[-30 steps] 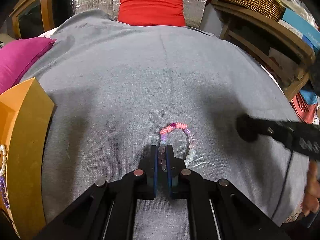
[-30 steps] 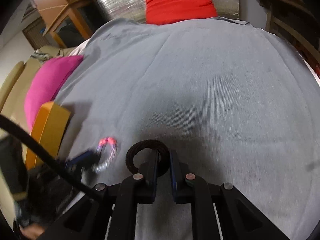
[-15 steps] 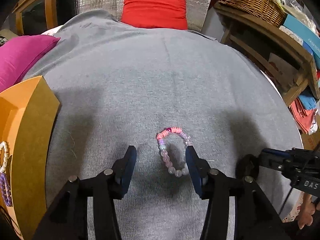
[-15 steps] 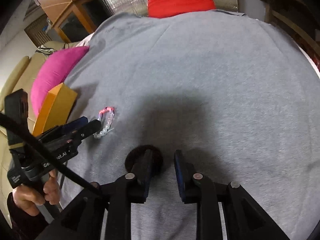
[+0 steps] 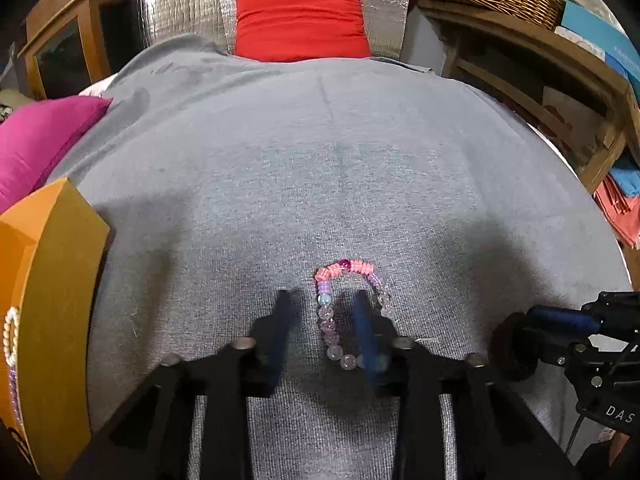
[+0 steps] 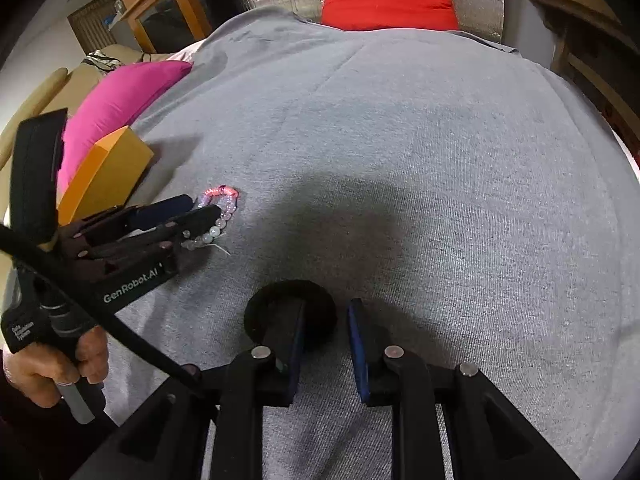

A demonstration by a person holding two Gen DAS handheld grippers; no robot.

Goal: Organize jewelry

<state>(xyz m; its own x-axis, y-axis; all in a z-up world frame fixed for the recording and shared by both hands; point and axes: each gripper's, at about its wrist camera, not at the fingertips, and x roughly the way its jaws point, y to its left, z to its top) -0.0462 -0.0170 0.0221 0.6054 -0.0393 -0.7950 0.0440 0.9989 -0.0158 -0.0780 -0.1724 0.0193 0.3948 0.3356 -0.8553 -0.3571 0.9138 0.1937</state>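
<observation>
The left gripper (image 5: 326,304) is held low over the bracelet (image 5: 347,308), its jaws narrowly apart and just closing in from a wider stance. One side of the bead loop lies between them; the right jaw stands inside the loop, over its far side. No pad is seen pressing on the beads, so nothing is held yet. The bracelet lies flat on the grey cover (image 5: 320,160) of the bed, near its front edge and toward the left, with a loose thread end trailing from its clear beads.

For a sound grip, the closing is best finished on the single strand of beads between the jaws, with the tips kept just clear of the cover so that no fabric is pinched. The thread end is best left outside the pads.

The right gripper (image 6: 326,320) has its jaws narrowly apart too, and the black ring (image 6: 290,314) lies under and around the left one, not clamped. It is best centred before closing.

The orange box (image 5: 52,280), already carrying beaded pieces, stands at the left edge of the bed, probably the place for both items.
</observation>
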